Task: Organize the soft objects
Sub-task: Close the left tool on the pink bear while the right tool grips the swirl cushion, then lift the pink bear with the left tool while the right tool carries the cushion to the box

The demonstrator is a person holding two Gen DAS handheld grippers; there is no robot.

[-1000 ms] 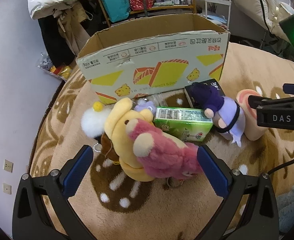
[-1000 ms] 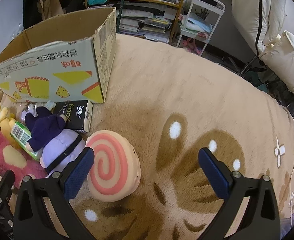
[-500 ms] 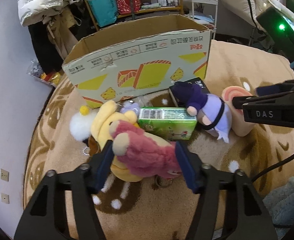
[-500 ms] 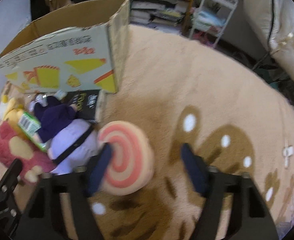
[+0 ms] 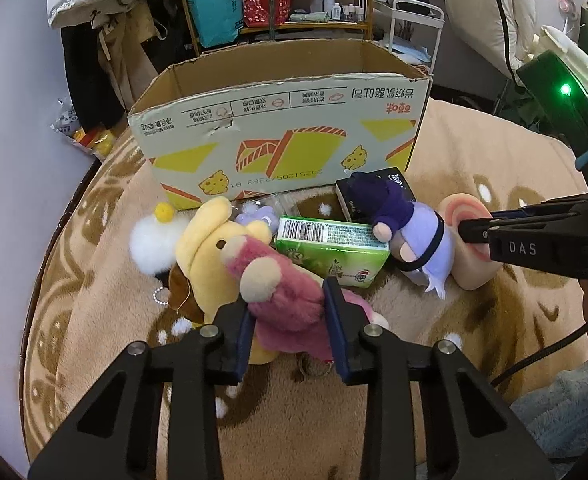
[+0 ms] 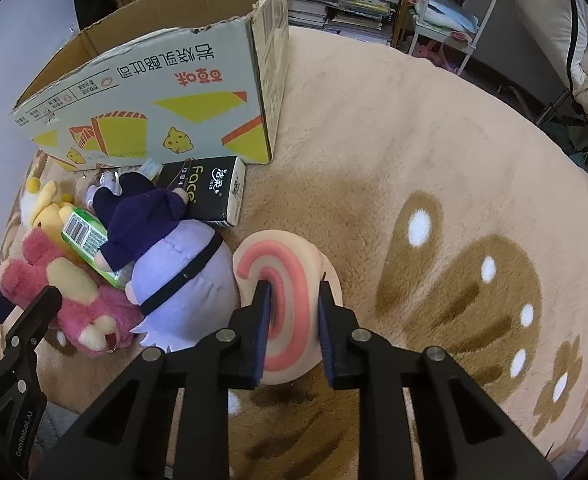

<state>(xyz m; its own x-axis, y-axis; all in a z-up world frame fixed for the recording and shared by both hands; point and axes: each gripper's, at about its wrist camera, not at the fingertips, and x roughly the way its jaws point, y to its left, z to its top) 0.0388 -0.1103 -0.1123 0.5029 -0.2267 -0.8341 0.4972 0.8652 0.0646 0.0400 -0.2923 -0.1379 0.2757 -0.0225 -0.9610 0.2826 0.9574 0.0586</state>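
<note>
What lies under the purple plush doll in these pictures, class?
The purple plush doll lies across a green carton and a black tissue pack, on the rug. Whatever is beneath its body stays hidden.

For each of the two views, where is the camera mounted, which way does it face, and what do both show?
Left wrist: on the left gripper, aimed down at the pink plush bear its closing jaws squeeze; right gripper alongside.
Right wrist: on the right gripper, aimed steeply down, jaws closing on the pink-swirl roll cushion; left gripper at the edge.
Shared: open cardboard box, purple plush doll.
</note>
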